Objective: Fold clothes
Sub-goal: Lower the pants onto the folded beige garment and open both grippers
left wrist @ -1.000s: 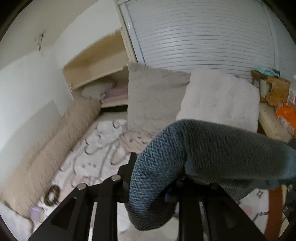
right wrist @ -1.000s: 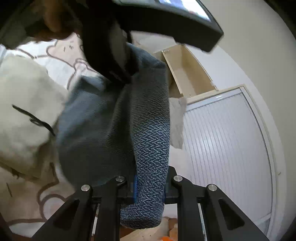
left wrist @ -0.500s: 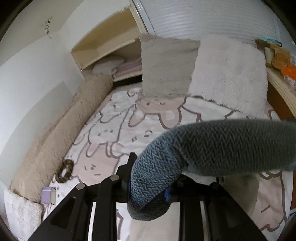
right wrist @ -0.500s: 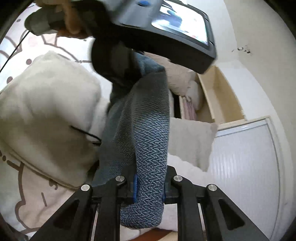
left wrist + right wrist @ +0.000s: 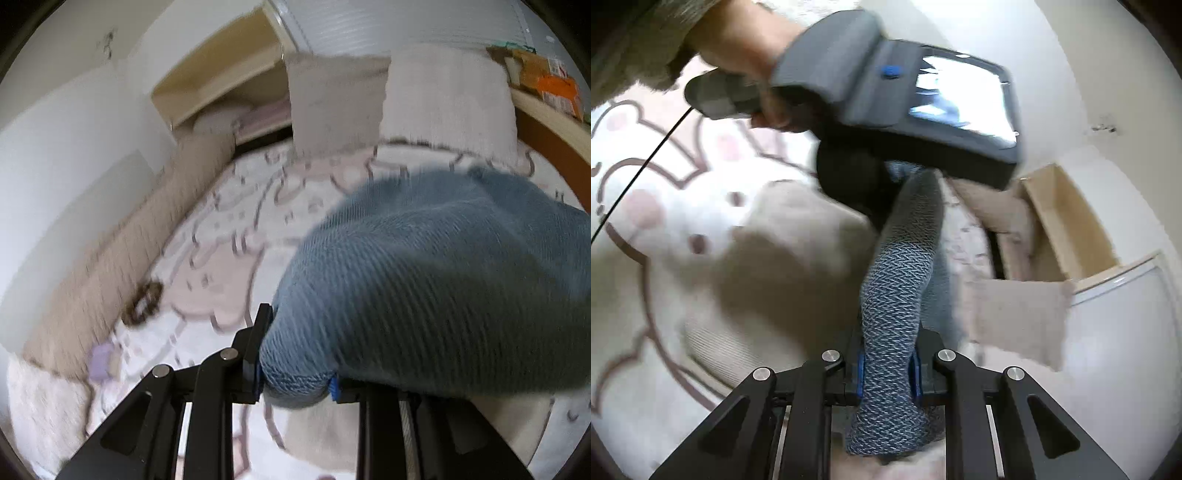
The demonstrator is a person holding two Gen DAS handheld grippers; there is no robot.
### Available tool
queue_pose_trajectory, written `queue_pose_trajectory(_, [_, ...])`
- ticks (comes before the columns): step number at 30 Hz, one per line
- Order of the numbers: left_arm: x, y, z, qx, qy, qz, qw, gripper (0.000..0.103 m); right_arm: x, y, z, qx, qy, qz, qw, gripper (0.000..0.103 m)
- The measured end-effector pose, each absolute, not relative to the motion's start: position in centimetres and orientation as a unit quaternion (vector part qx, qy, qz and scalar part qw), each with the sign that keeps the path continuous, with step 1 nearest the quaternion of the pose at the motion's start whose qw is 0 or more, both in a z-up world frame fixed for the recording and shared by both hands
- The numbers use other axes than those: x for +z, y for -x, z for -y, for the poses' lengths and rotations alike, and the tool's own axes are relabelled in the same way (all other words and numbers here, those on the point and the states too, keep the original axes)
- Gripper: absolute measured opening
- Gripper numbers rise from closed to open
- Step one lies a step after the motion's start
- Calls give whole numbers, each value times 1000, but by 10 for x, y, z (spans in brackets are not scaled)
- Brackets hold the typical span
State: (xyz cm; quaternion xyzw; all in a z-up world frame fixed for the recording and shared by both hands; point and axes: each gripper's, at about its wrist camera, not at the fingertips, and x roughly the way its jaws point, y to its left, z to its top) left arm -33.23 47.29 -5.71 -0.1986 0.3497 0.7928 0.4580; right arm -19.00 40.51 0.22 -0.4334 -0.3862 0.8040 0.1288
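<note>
A blue-grey knit garment [image 5: 436,280] hangs stretched between both grippers above the bed. My left gripper [image 5: 295,373] is shut on one end of it, and the cloth bulges to the right across that view. My right gripper [image 5: 886,369] is shut on the other end of the knit garment [image 5: 897,280], which runs as a taut band up to the left gripper's body [image 5: 916,122], held by a person's hand [image 5: 746,40]. A cream garment [image 5: 768,280] lies on the bed under the band, also seen as cream cloth [image 5: 325,435] below the left gripper.
The bed sheet [image 5: 229,236] has a pink bear print. Two fluffy pillows [image 5: 336,99] stand at the headboard, a beige bolster [image 5: 122,254] runs along the wall. A brown hair tie [image 5: 142,302] and a lilac case [image 5: 101,360] lie near it. A wooden shelf [image 5: 546,107] is at right.
Both grippers have dropped toward the bed with the knit garment. The left view tilted down, and the cloth now fills more of it. The right view swung over the cream garment.
</note>
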Motion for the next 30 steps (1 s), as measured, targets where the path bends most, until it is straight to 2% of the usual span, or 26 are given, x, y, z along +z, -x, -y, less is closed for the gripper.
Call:
queue_pose_trajectory(5, [-98,331,-463,788,212,-369,446,31,-67,192,-374,783,446,393,180,18])
queue_pose_trajectory(7, [-105,337,-458,796,215,-364,432,43,-86,190,-370,777,445,399,198,20])
queue_pose_trajectory(10, [-105,351,-443,811,223,-354,408,55,-100,189,-367,782,434,394,210,33])
queue_pose_trajectory(12, [-103,367,-431,822,236,-356,376,55,-105,186,-366,787,422,396,214,39])
queue_pose_trajectory(14, [-101,385,-417,833,250,-357,340,55,-103,182,-364,793,413,395,211,55])
queue_pose_trajectory(15, [-99,394,-408,840,261,-350,321,55,-97,178,-361,800,409,389,204,59])
queue_pose_trajectory(17, [-90,416,-386,859,293,-309,284,55,-76,164,-354,828,381,370,180,72])
queue_pose_trajectory(19, [-76,430,-368,874,321,-247,268,55,-52,148,-345,857,346,349,151,72])
queue_pose_trajectory(22, [-53,429,-358,883,336,-170,279,55,-19,139,-377,902,347,226,119,72])
queue_pose_trajectory(25, [-32,410,-378,877,330,-140,321,55,7,135,-459,925,352,52,135,72])
queue_pose_trajectory(27, [-37,402,-401,867,339,-148,334,55,17,133,-523,923,342,-60,166,72])
queue_pose_trajectory(30, [-53,393,-439,851,358,-171,343,55,22,135,-594,916,318,-165,181,72])
